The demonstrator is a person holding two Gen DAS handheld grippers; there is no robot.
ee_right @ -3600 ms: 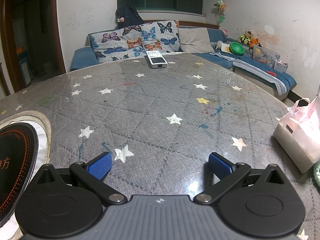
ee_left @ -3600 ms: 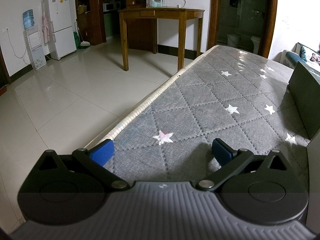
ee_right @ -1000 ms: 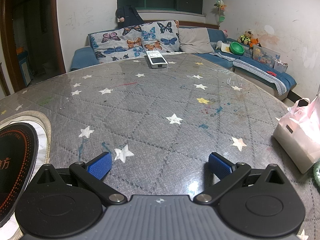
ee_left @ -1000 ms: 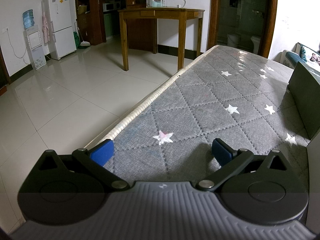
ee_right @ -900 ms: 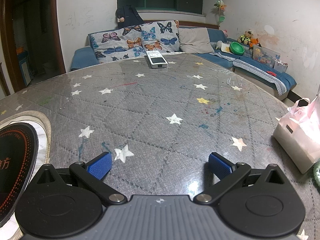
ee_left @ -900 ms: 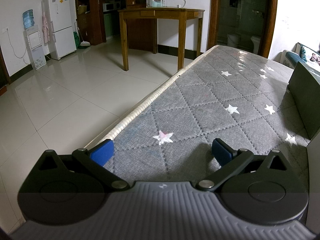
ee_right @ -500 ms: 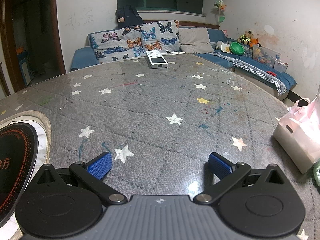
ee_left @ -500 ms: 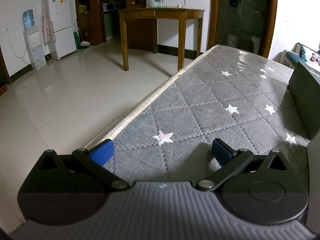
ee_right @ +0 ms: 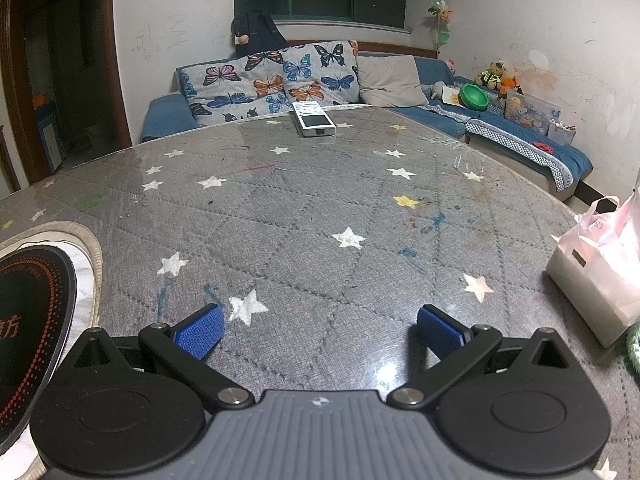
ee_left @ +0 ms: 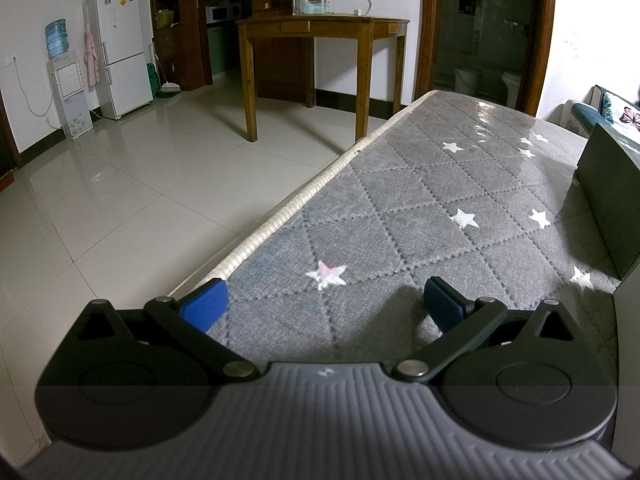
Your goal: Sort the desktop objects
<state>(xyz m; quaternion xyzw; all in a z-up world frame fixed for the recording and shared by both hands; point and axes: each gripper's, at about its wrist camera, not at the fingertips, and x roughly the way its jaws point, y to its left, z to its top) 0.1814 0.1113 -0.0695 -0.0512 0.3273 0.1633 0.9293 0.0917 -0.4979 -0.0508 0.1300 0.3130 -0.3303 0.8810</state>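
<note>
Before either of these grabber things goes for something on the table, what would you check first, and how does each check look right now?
1. Left gripper jaws apart, nothing between them: ok.
2. Right gripper jaws apart, nothing between them: ok.
3. Clear run across the table to the white remote at the far edge: ok.
4. Pink bag stands clear to the right of the right gripper: ok.
5. Dark box stands to the right of the left gripper, not touching: ok.
6. Where sorted things should go: cannot tell.

Left gripper (ee_left: 322,303), right gripper (ee_right: 318,328): black linkage arms, silver pivot screws, blue ribbed pads (ee_right: 200,331), grey ridged housing, round black discs at 5 and 7 o'clock.
</note>
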